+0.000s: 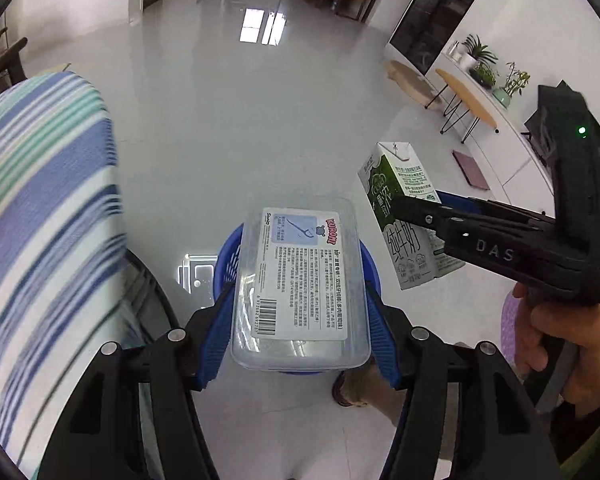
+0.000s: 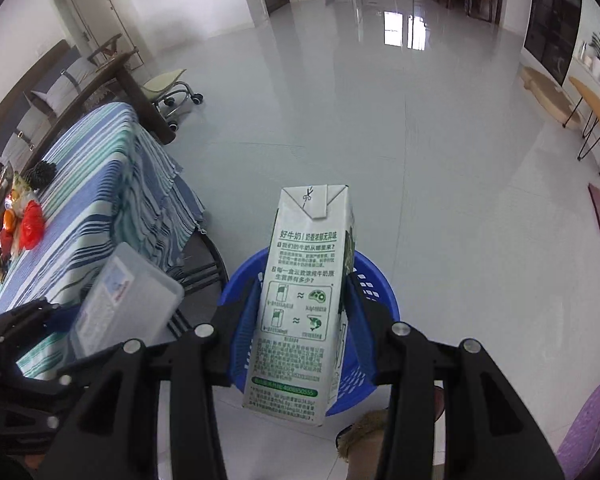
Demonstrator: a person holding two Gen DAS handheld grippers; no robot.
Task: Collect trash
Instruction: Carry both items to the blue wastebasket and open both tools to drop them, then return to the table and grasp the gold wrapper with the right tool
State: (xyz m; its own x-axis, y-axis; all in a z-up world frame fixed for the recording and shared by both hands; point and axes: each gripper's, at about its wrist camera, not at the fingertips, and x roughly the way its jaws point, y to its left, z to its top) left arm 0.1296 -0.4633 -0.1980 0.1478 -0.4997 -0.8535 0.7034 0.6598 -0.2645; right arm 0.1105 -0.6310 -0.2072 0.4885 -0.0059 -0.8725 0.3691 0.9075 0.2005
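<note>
Glossy floor, blue basket (image 2: 374, 280) below — left tool (image 1: 300, 316) clamped on plastic box (image 1: 300, 280), right tool (image 2: 300, 320) on milk carton (image 2: 300, 300).

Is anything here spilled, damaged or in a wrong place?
Nothing stands out. The left gripper holds the clear plastic box and the right gripper holds the milk carton, both intact, above the blue basket.

Clear glossy plastic box (image 1: 300, 280), printed paper milk carton (image 2: 304, 300), blue perforated plastic basket (image 2: 374, 280), striped cloth tablecloth (image 2: 100, 184), glossy floor (image 2: 340, 120)
</note>
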